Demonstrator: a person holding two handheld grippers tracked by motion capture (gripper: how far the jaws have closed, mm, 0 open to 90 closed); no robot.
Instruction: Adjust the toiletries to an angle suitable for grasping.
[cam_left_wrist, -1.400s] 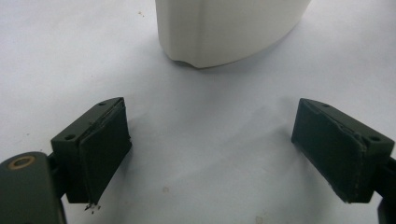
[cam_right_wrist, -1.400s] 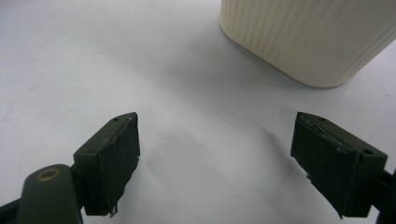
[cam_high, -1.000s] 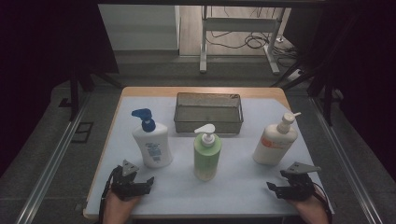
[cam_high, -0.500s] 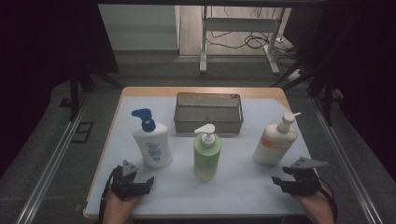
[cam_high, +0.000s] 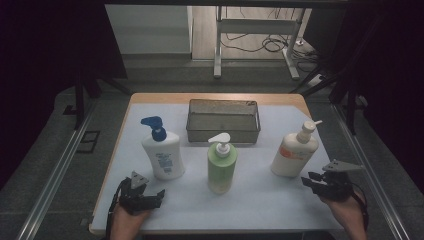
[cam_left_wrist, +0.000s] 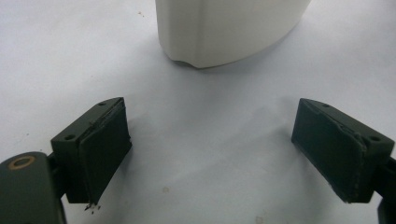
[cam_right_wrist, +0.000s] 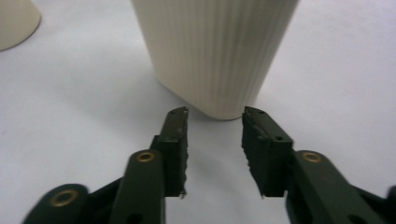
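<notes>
Cream pump bottle (cam_right_wrist: 215, 51) just ahead of right hand-held gripper (cam_right_wrist: 215, 121), jaws narrowly apart, just closing, empty.

Three pump bottles stand in a row on the desk (cam_high: 260, 200): left bottle (cam_high: 163, 152), middle bottle (cam_high: 222, 165), right bottle (cam_high: 295, 150). The wire basket (cam_high: 223, 120) sits behind the middle one.

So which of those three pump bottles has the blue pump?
The white bottle on the left, nearest the left gripper. The green bottle and cream bottle have pale pumps.
</notes>
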